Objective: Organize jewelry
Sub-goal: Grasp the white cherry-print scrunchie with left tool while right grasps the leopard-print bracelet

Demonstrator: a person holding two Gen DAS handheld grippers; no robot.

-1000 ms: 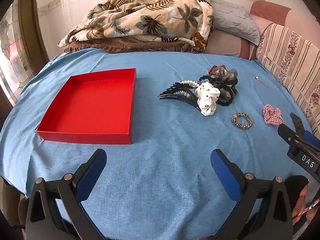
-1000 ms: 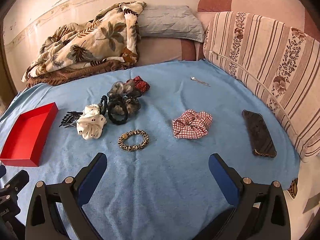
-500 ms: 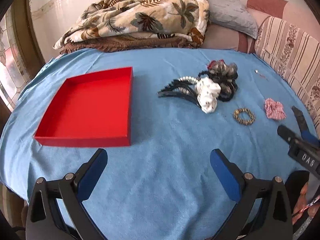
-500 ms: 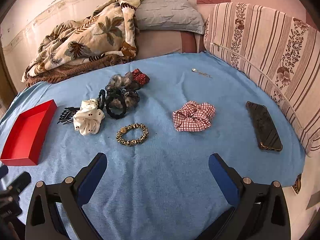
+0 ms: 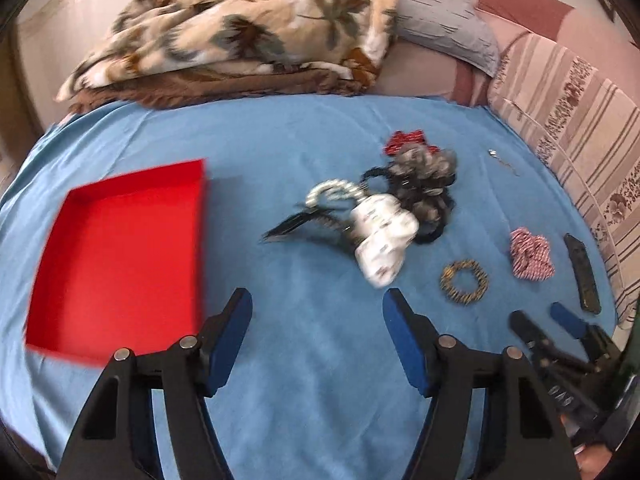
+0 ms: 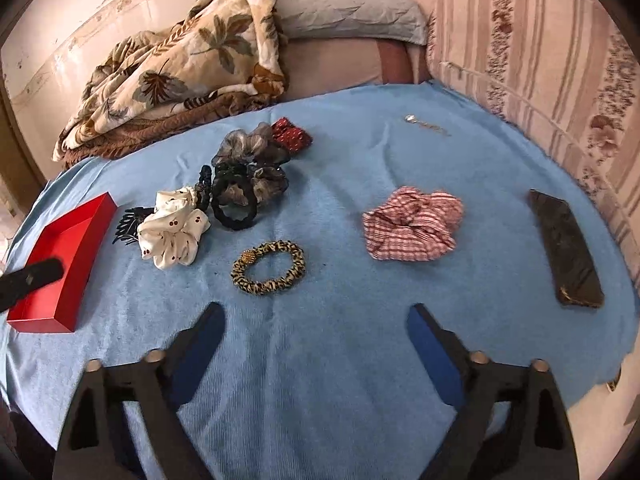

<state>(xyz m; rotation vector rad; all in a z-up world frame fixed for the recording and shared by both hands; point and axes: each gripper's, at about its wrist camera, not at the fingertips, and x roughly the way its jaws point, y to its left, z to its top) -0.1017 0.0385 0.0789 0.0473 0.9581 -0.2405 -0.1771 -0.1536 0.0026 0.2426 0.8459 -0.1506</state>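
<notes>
An empty red box (image 5: 116, 256) (image 6: 60, 264) lies at the left on a blue cloth. A heap of hair pieces sits mid-cloth: a white cherry-print scrunchie (image 5: 382, 236) (image 6: 172, 234), a black claw clip (image 5: 300, 222), a pearl band (image 5: 336, 192), black and grey scrunchies (image 6: 248, 184), a red dotted one (image 6: 290, 134). A leopard-print band (image 6: 268, 268) (image 5: 464, 282) and a red checked scrunchie (image 6: 412, 222) (image 5: 532, 254) lie apart. My left gripper (image 5: 318, 308) hovers short of the heap, jaws closing with nothing between them. My right gripper (image 6: 316, 320) hovers before the leopard band, jaws closing, empty.
A dark phone (image 6: 564, 248) lies at the right near a striped cushion (image 6: 560, 60). A small silver piece (image 6: 424, 124) rests at the back right. A folded leaf-print blanket (image 5: 248, 36) and a grey pillow (image 6: 352, 8) line the back edge.
Both grippers' jaws have narrowed. The left view has shifted right toward the heap of hair pieces. The right gripper has come lower and closer to the leopard band and checked scrunchie.
</notes>
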